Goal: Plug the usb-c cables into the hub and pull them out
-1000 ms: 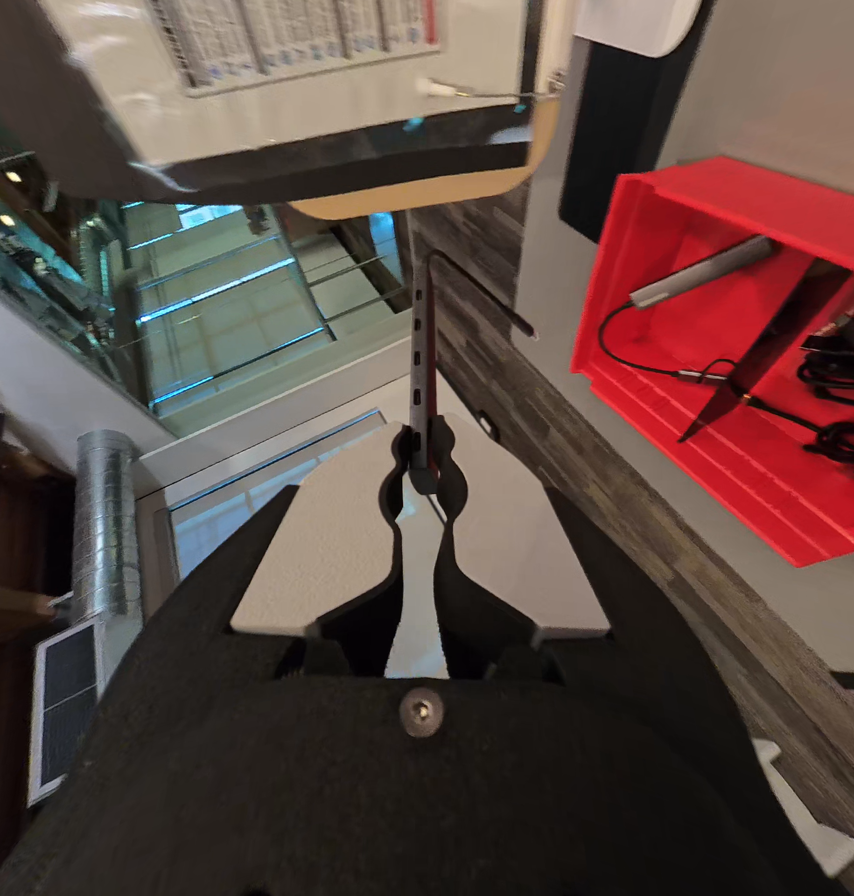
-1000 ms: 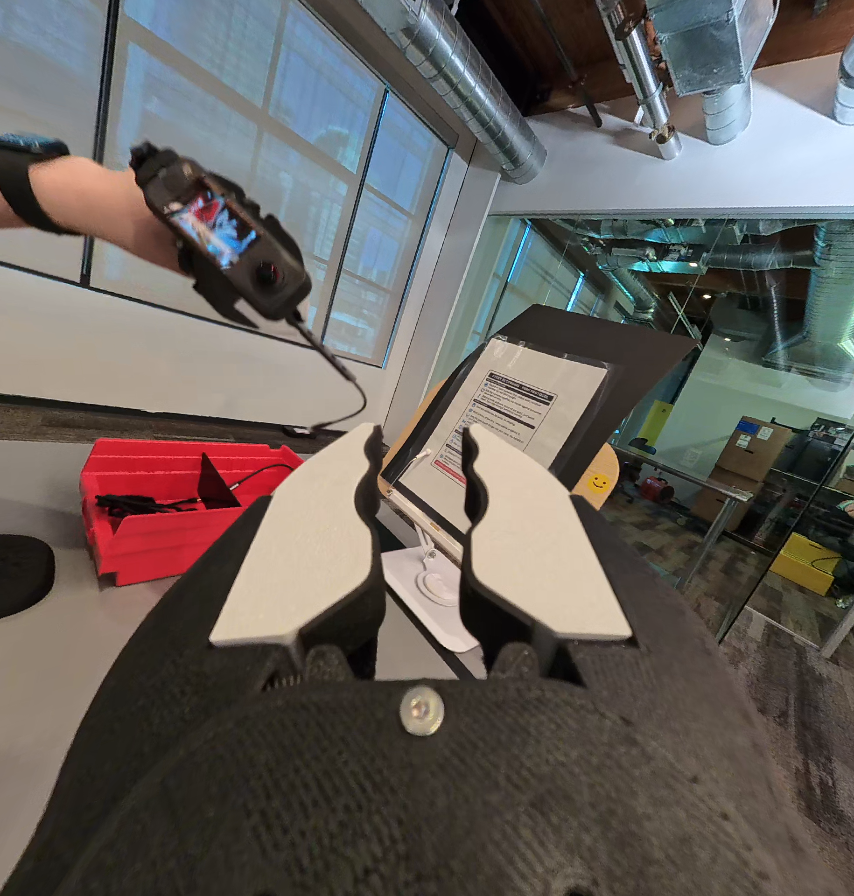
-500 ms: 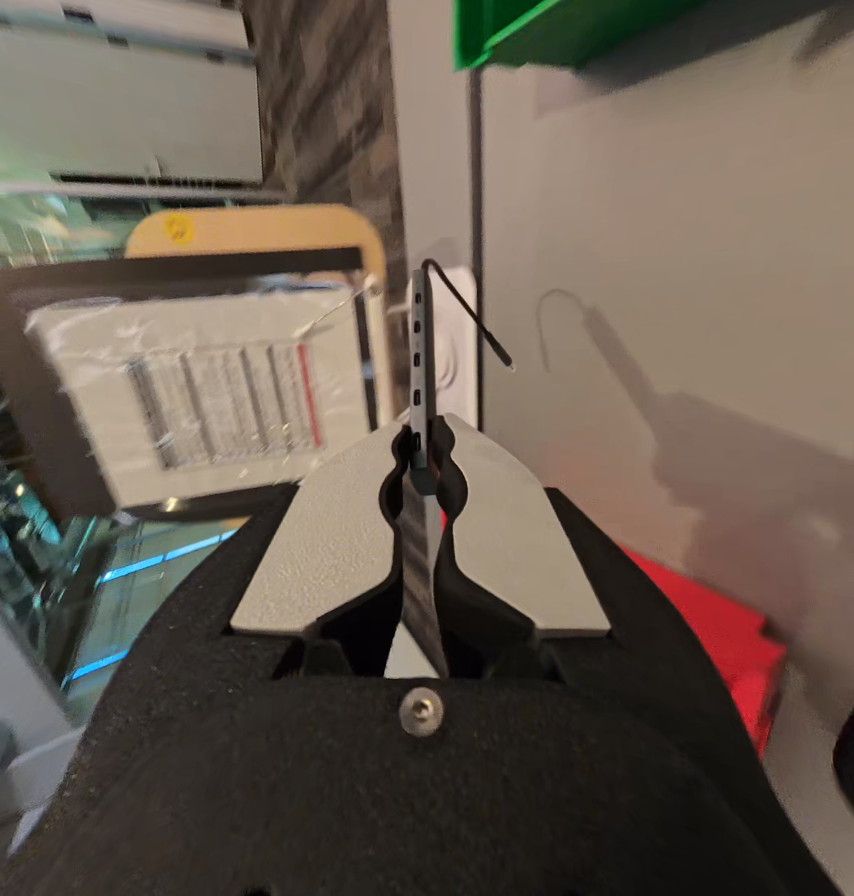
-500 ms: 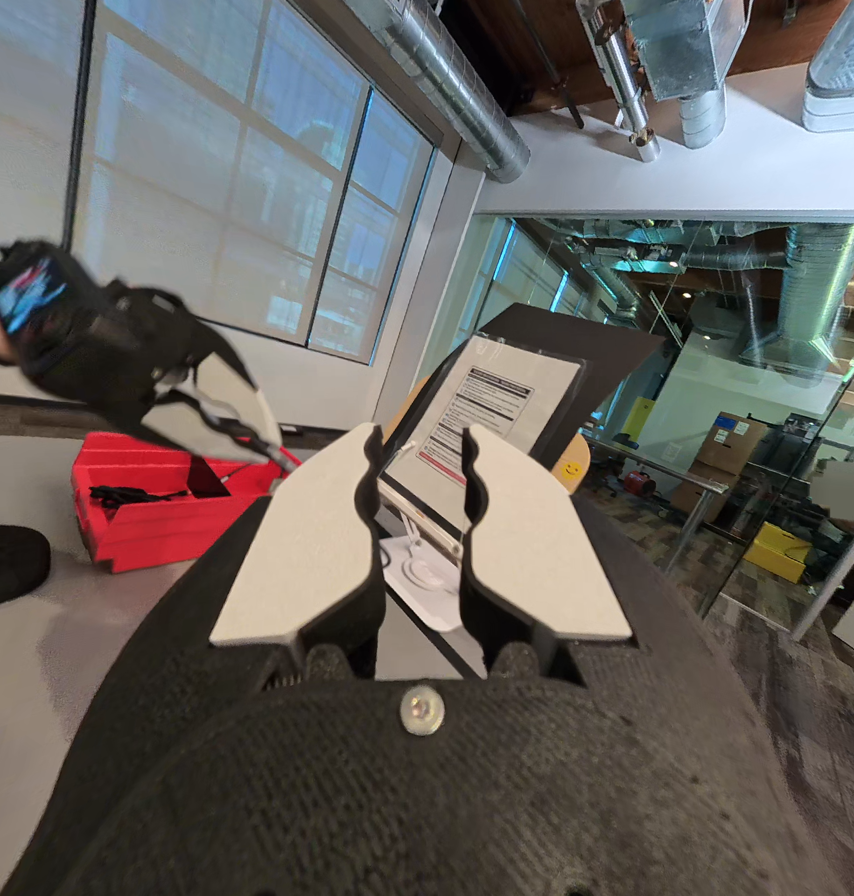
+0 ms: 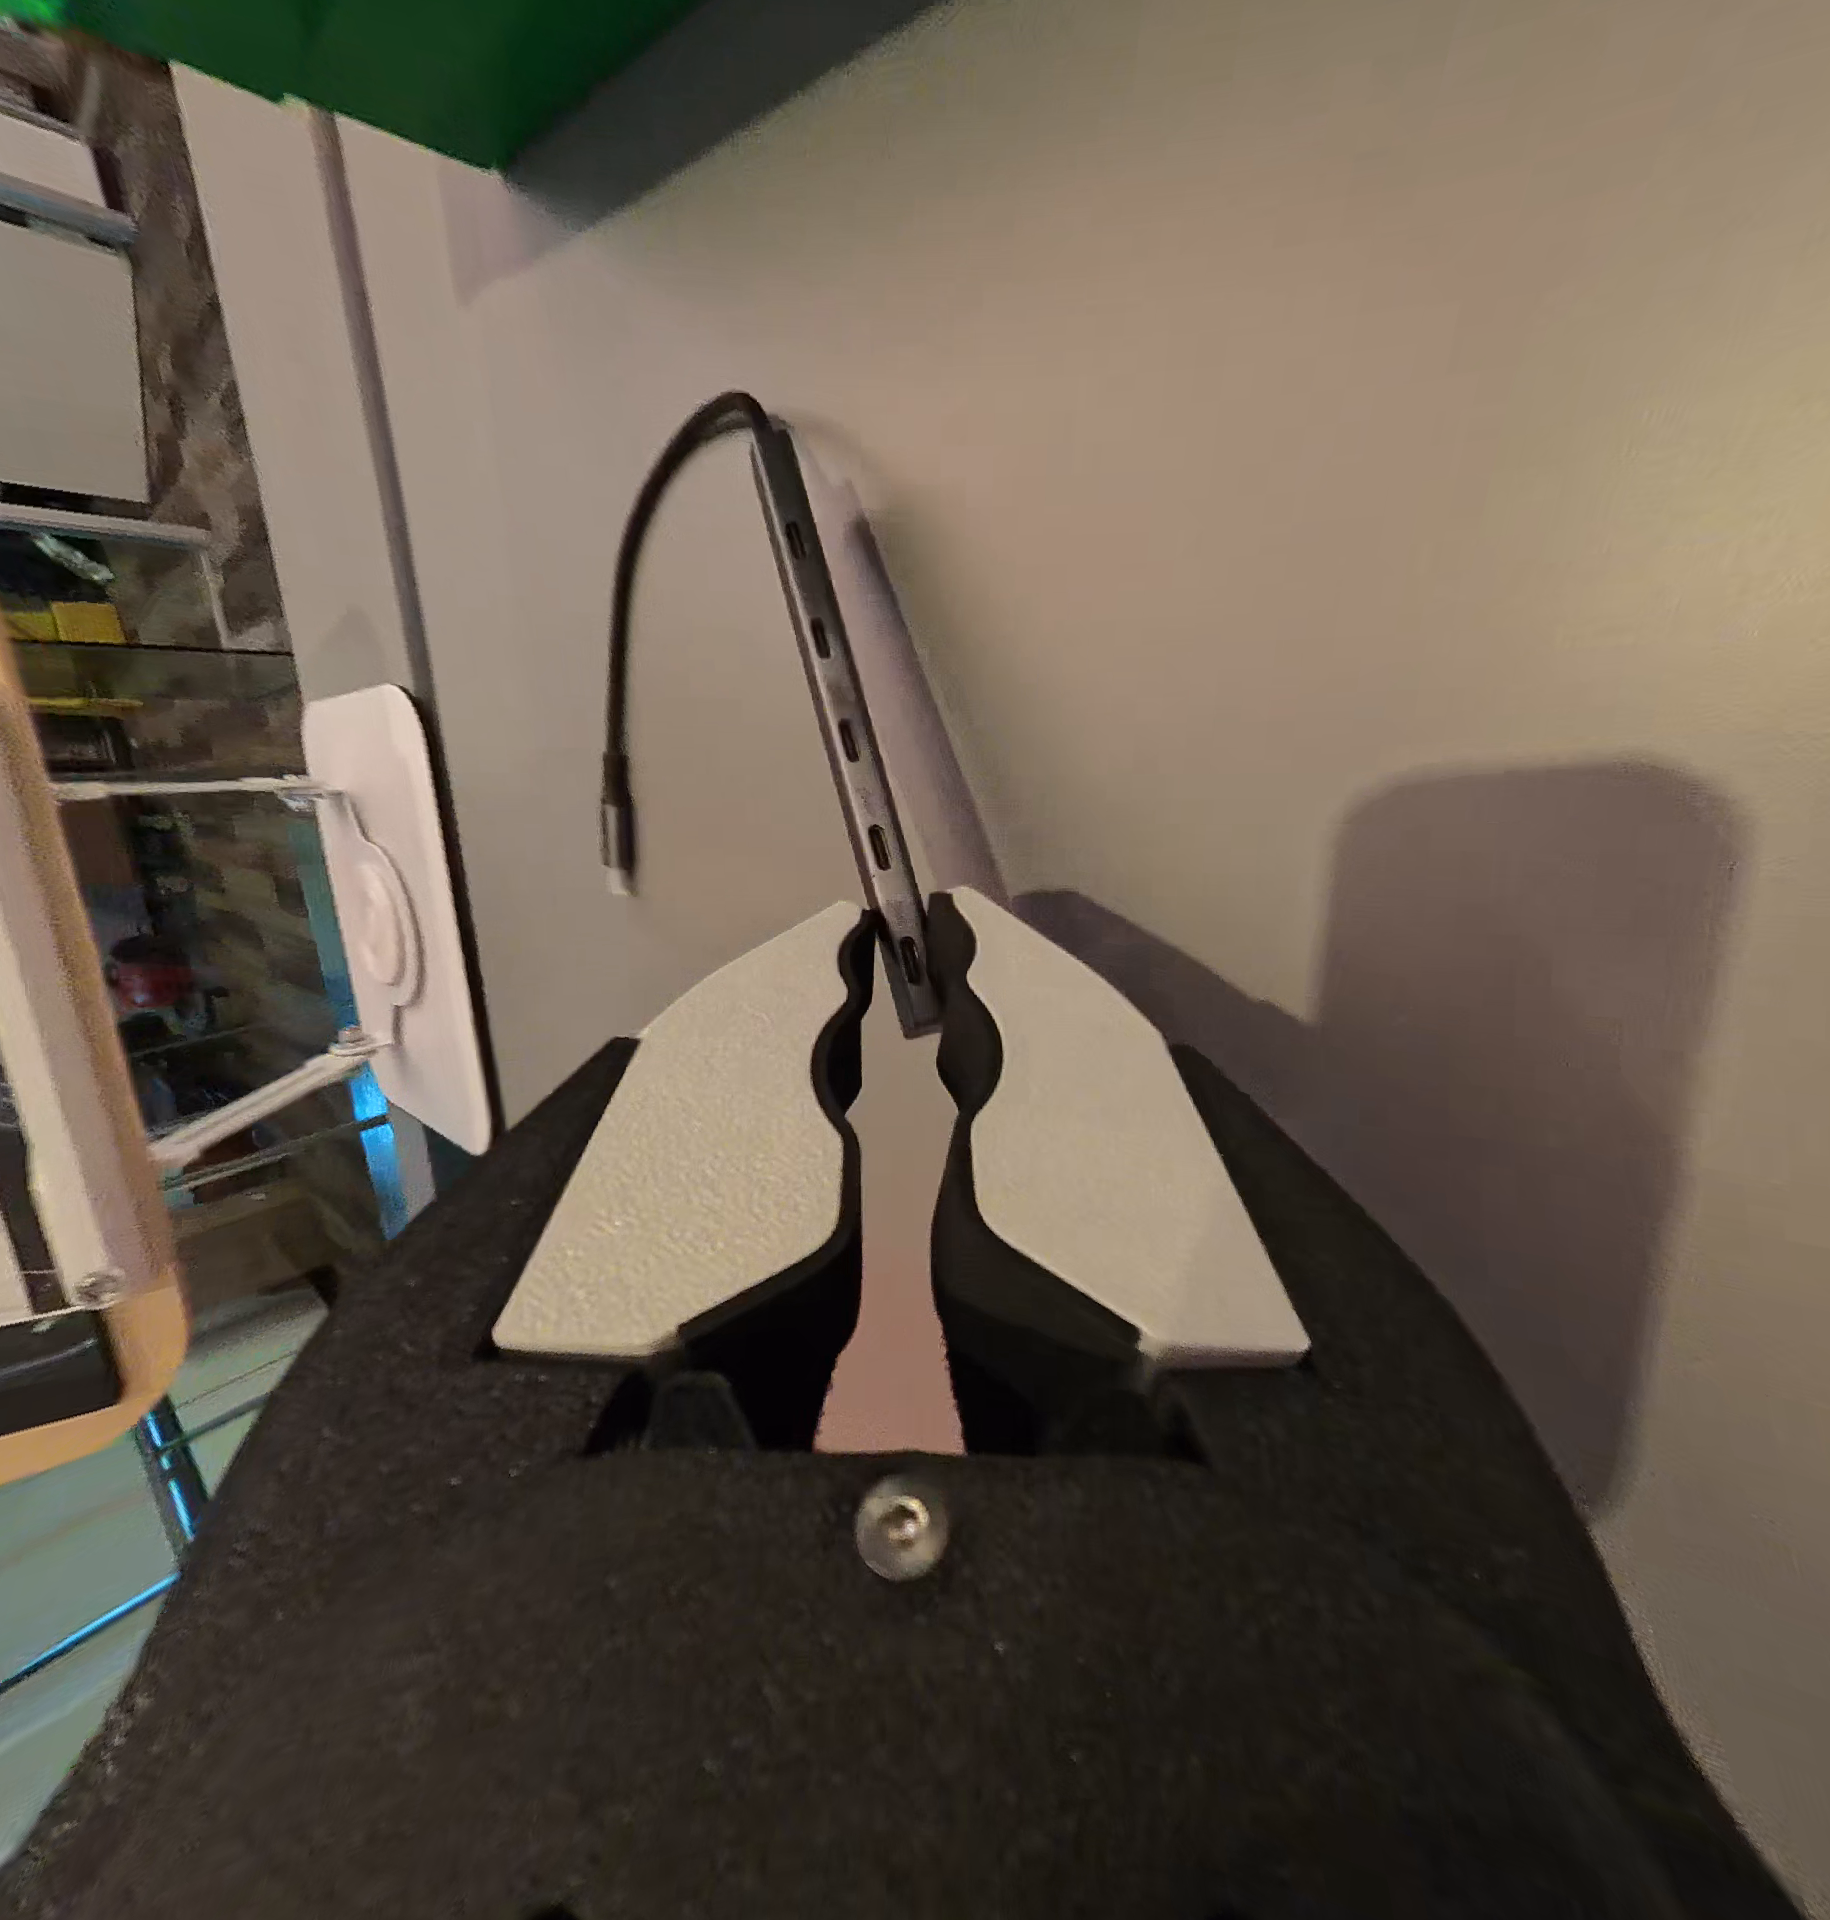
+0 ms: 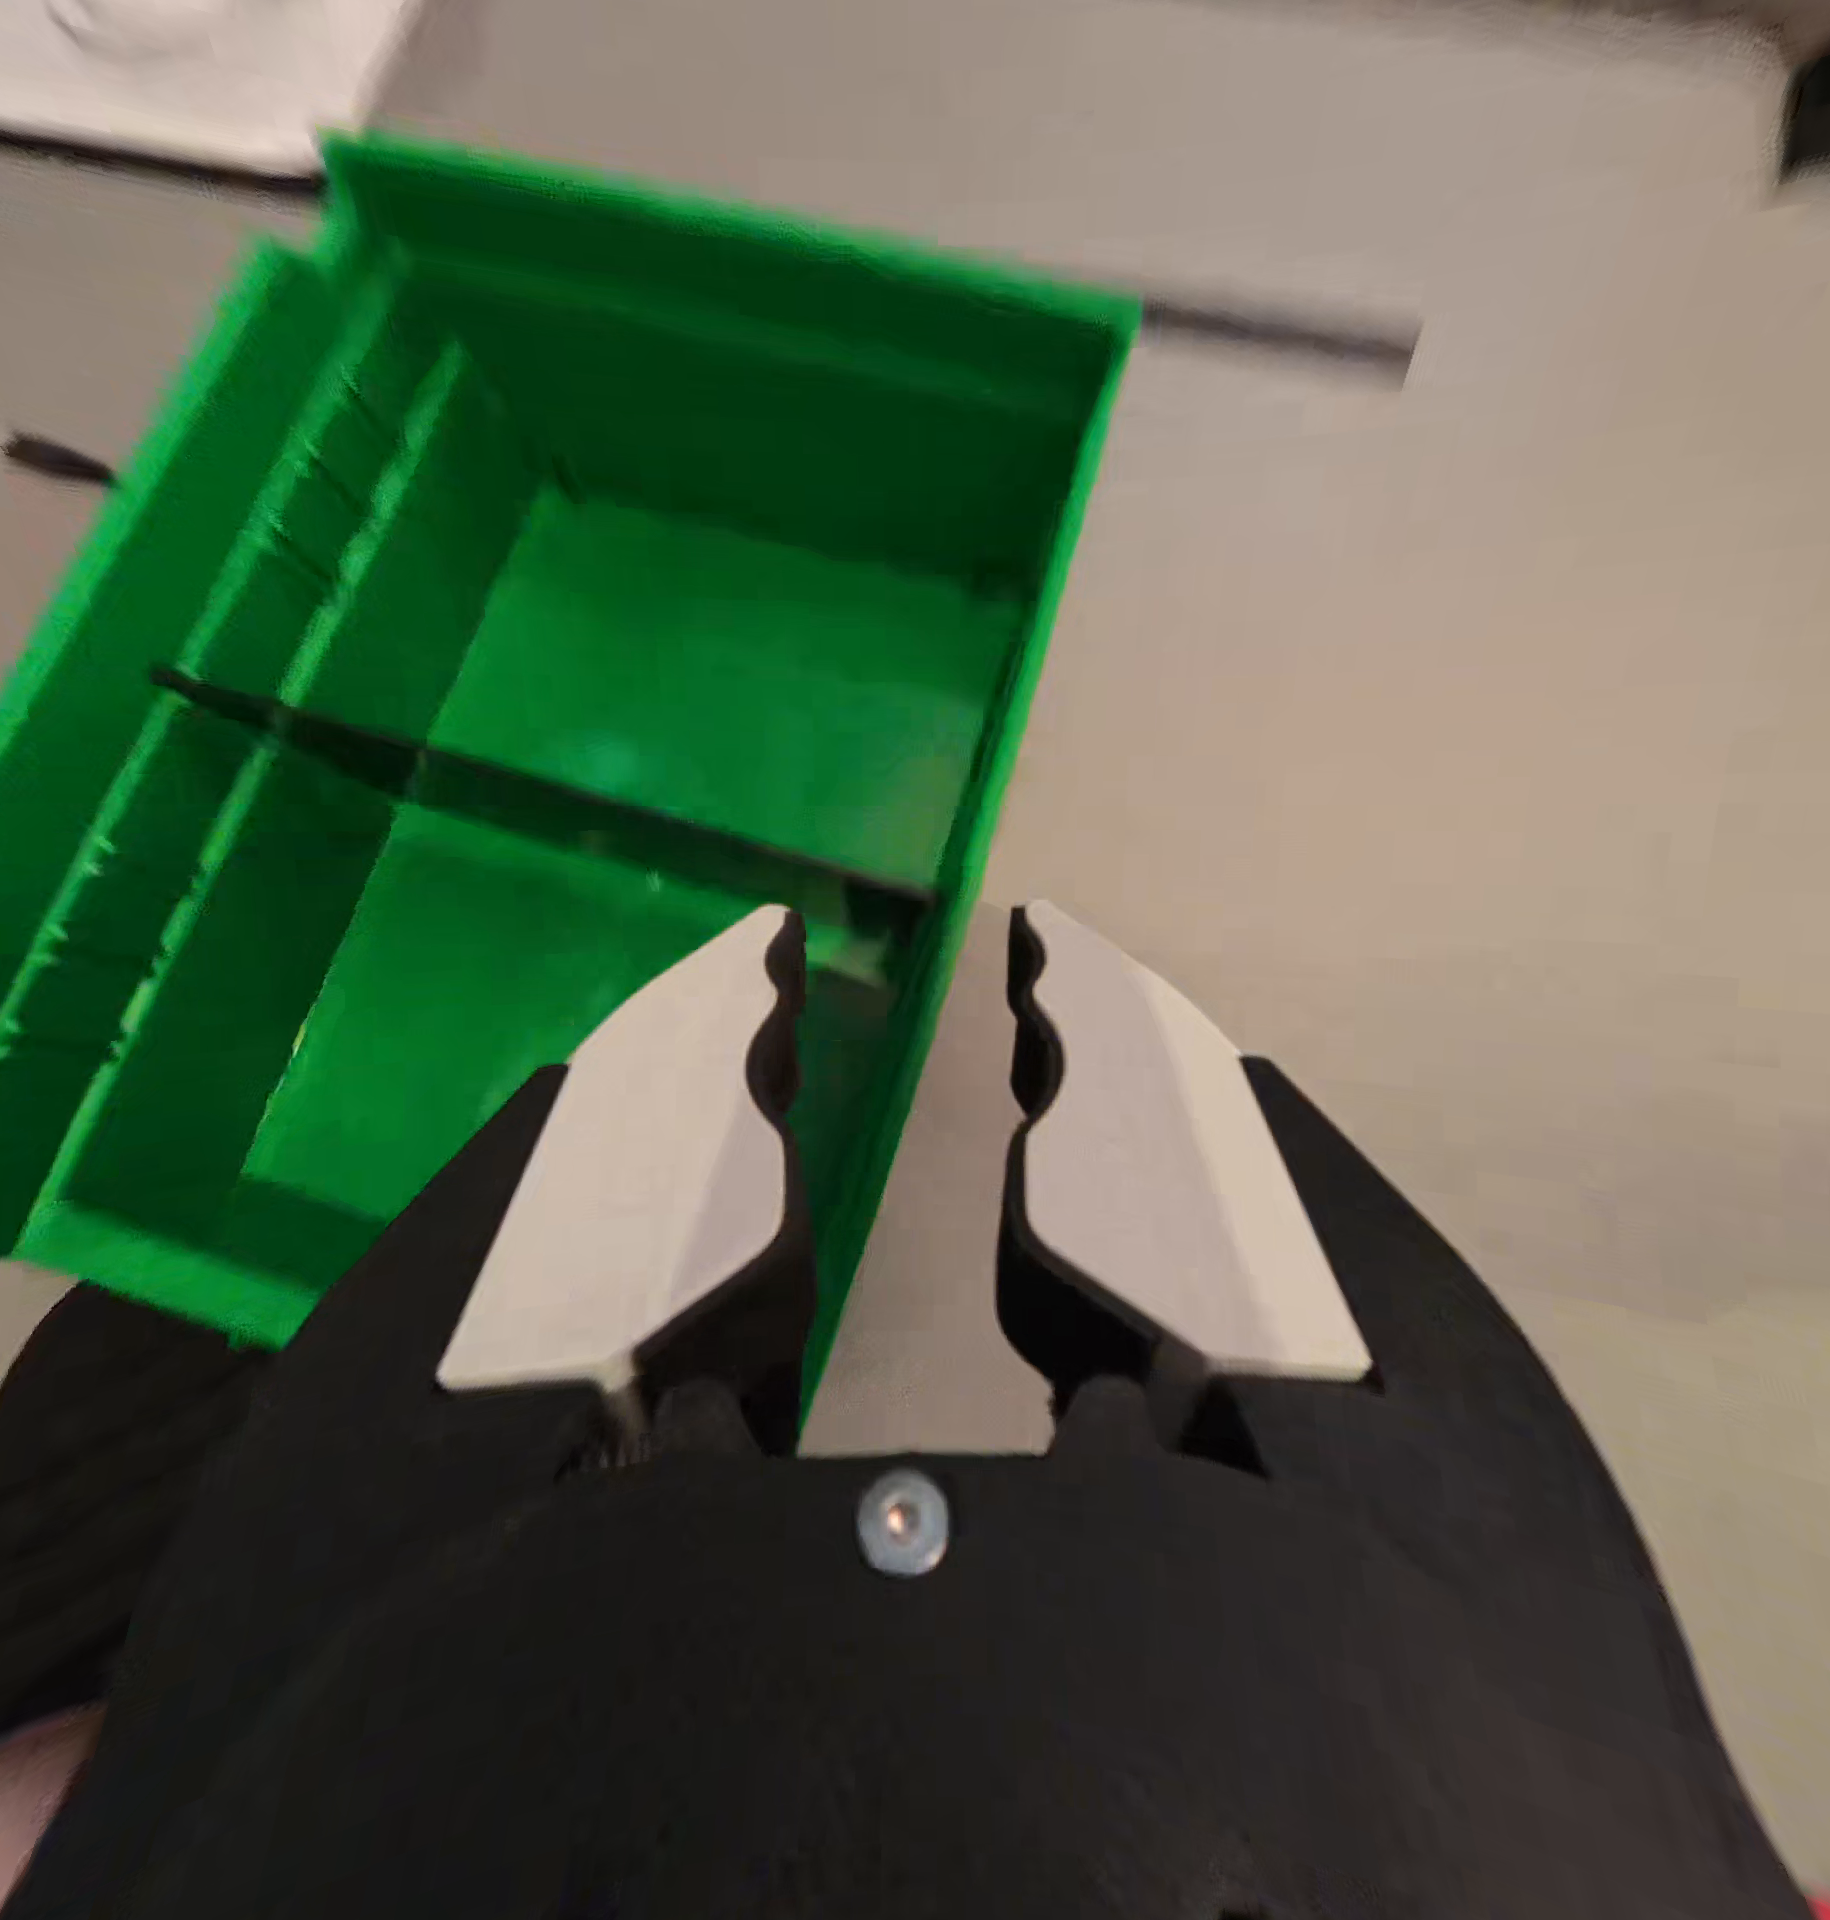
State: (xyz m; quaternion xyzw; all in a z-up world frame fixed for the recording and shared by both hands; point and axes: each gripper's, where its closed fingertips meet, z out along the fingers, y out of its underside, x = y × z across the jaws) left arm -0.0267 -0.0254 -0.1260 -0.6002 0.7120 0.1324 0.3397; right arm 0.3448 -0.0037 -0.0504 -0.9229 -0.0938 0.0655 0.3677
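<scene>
My left gripper (image 5: 903,920) is shut on the near end of a slim grey USB-C hub (image 5: 838,707). The hub sticks out forward with its row of ports facing me, and its far tip is close to the grey table (image 5: 1306,520). Its short black cable (image 5: 641,582) curls off the far end and hangs free, its plug (image 5: 618,831) in the air. My right gripper (image 6: 906,925) is open and empty, over the right wall of a green bin (image 6: 1046,644). No loose USB-C cables show in either view.
The green bin has a black divider (image 6: 537,790) and both compartments look empty; its corner also shows at the top of the left wrist view (image 5: 402,62). A white stand base (image 5: 402,914) and a wood-edged sign board (image 5: 49,1039) stand at the left. Left tips to right tips: about 40 cm.
My left gripper has swung down toward the table with the hub, away from the red bin. My right gripper has tipped down from the room to the green bin and stays open.
</scene>
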